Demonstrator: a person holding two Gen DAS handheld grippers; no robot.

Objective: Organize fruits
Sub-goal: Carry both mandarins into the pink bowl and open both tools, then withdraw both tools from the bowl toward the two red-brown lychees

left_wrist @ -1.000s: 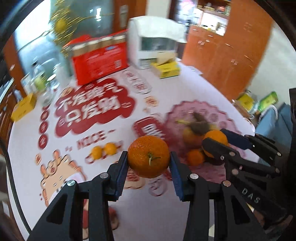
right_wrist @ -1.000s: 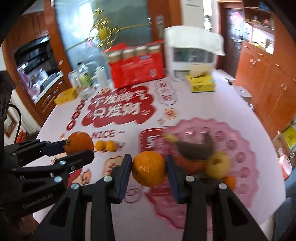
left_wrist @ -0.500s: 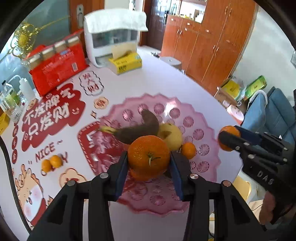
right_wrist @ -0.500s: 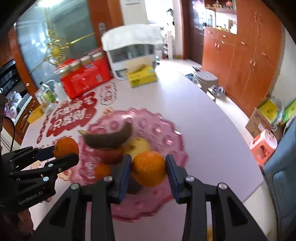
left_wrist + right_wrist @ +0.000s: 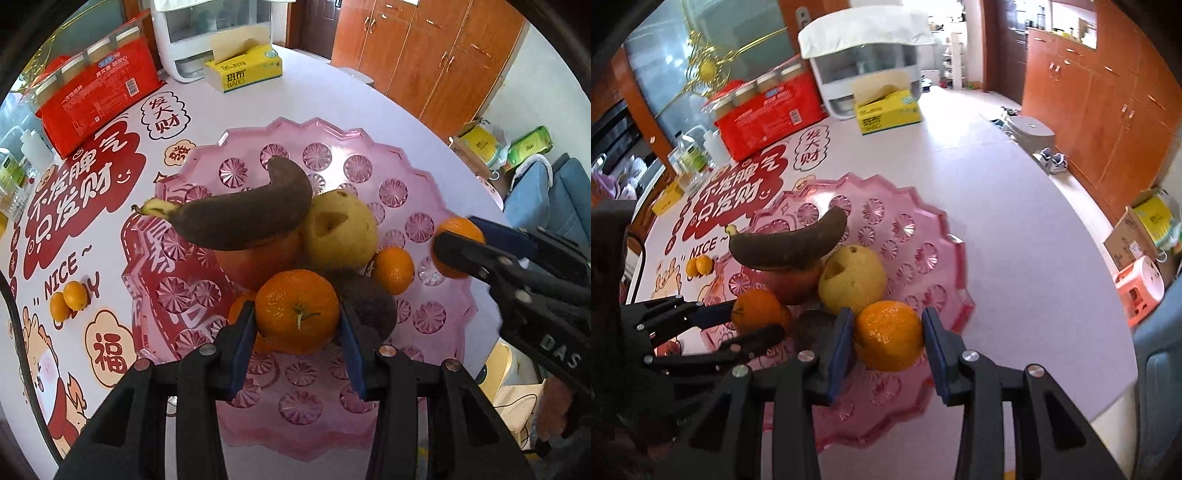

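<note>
A pink glass fruit plate (image 5: pixel 436 177) (image 5: pixel 923 236) holds a dark overripe banana (image 5: pixel 243 218) (image 5: pixel 790 243), a yellow pear (image 5: pixel 340 232) (image 5: pixel 853 280), a red apple (image 5: pixel 258 258), a small orange (image 5: pixel 393 269) and a dark avocado (image 5: pixel 369 306). My left gripper (image 5: pixel 297 332) (image 5: pixel 753 325) is shut on an orange (image 5: pixel 297 310) above the plate's near side. My right gripper (image 5: pixel 886 343) (image 5: pixel 458 247) is shut on another orange (image 5: pixel 888 334) over the plate's near right part.
Two small kumquats (image 5: pixel 68 302) lie on the printed tablecloth left of the plate. A red package (image 5: pixel 99 103), a yellow tissue box (image 5: pixel 243 70) and a white appliance (image 5: pixel 210 33) stand at the table's far side. Bottles (image 5: pixel 690 155) stand far left.
Both grippers, each holding its orange, have moved in closer over the pink plate and lower toward the fruit pile. The plate fills more of both views.
</note>
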